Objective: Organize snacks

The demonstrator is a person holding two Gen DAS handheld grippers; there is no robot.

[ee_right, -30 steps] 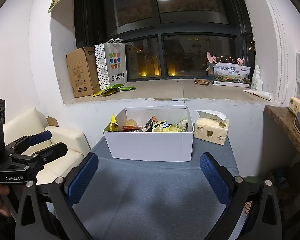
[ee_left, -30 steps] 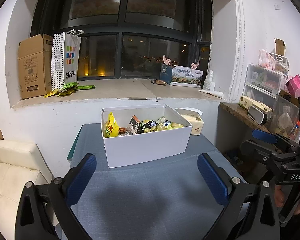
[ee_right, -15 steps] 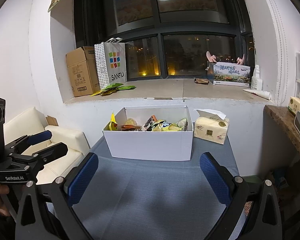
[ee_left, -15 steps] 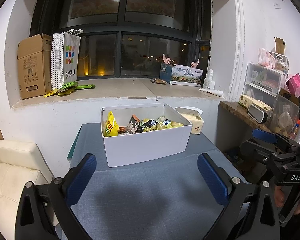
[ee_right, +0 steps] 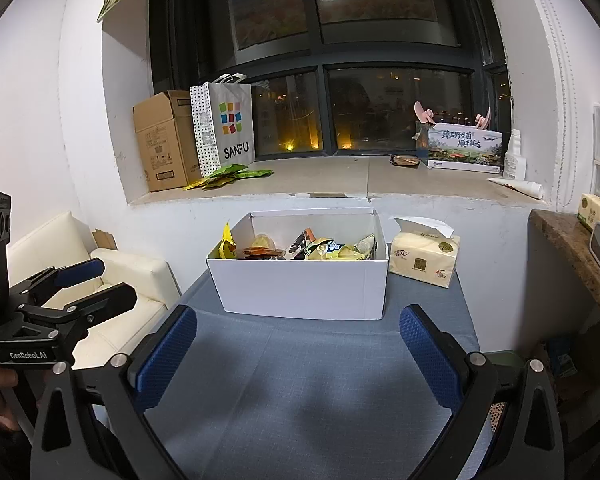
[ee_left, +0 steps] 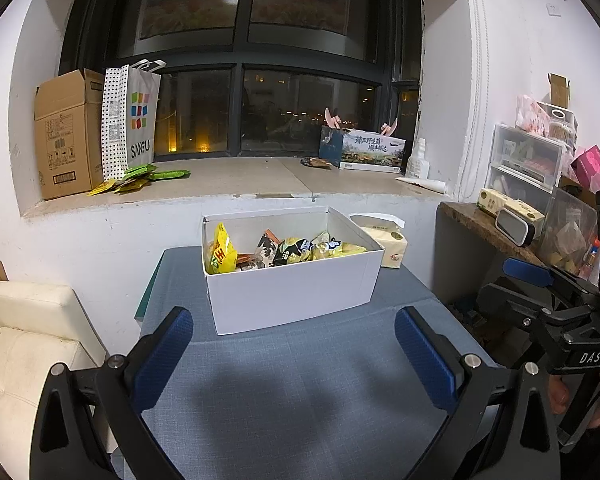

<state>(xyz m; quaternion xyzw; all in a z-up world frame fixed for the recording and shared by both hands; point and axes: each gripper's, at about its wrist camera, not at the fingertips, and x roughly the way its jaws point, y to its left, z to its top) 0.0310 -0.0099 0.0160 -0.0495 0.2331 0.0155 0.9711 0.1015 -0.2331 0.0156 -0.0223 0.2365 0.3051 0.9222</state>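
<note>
Left tongs [ee_left: 292,344]: spread wide, nothing between the blue pads; they hang above the blue-grey surface [ee_left: 300,400] on the near side of the white box [ee_left: 292,292], aimed straight at it, which suits either reaching in or drawing back.
Right tongs [ee_right: 296,344]: also wide apart and empty, level with the left pair and on the near side of the white box, a little to its right as the left wrist view shows them.
Hands: only a part of each shows at the picture edges, gripping the handles.
White box: open-topped, standing toward the far end of the surface, its long wall facing the tongs so the opening is easy to reach from above.
Snacks [ee_right: 300,246]: a loose heap of packets inside the white box; a yellow packet [ee_left: 220,254] leans upright at the left end, the darker and pale-green packets lie toward the right end. None lies on the surface outside the box.
Tissue pack [ee_right: 424,260]: just to the right of the white box, a sheet sticking up from its top; not part of the heap.
Green packets [ee_right: 228,174]: on the windowsill behind the white box, to the left, in front of the paper bag [ee_right: 224,128] and the cardboard carton [ee_right: 160,140]. Whether they belong to the job cannot be told.
Stage: snacks gathered in the box with both tongs empty fits a box about to be sorted as well as one just filled.
</note>
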